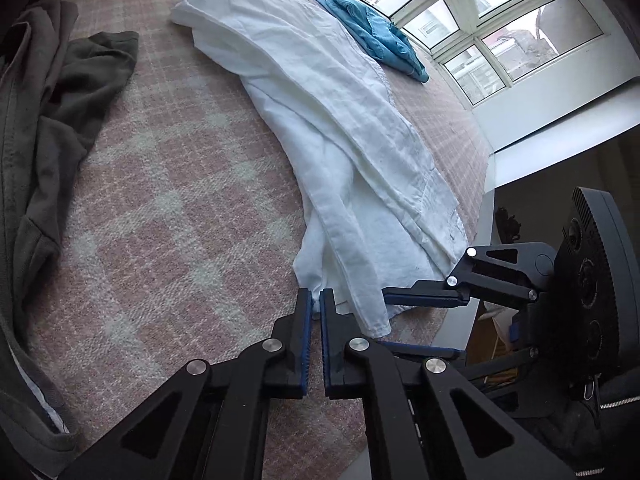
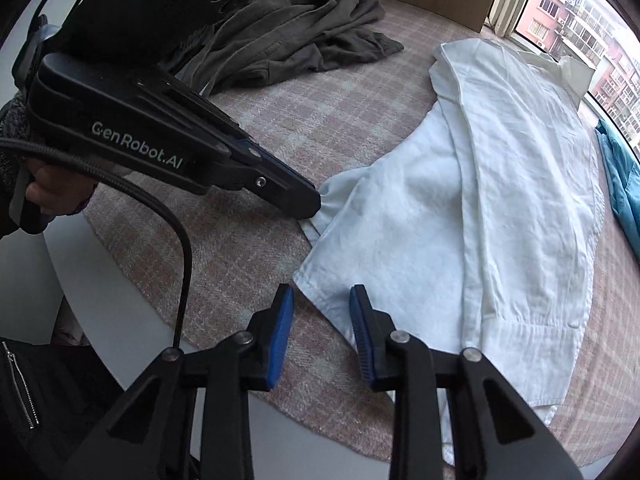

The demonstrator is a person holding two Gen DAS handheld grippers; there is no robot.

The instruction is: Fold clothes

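I see a white shirt [image 1: 320, 120] spread long across the pink checked cover [image 1: 168, 200] of the bed, and I take that shirt as my landmark. My left gripper [image 1: 315, 300] sits at the shirt's near hem corner, its jaws clenched almost together with a thin fold of the white cloth caught between the tips; the right wrist view shows the same gripper [image 2: 316, 210] nosed into that corner. My right gripper [image 2: 322, 294] hangs over the hem just beside it, jaws apart, the hem edge lying below the gap between them and neither blue pad [image 2: 280, 332] pressing on it. A hand [image 2: 52, 192] holds the left gripper's handle. Well apart from the shirt, toward the headboard side, lies a crumpled grey garment [image 1: 60, 100]. On the shirt's far side, by the window [image 1: 500, 20], a blue garment [image 1: 372, 28] lies on the cover, near the shirt but not touching it. No container is in view; all the clothes lie loose on the cover.
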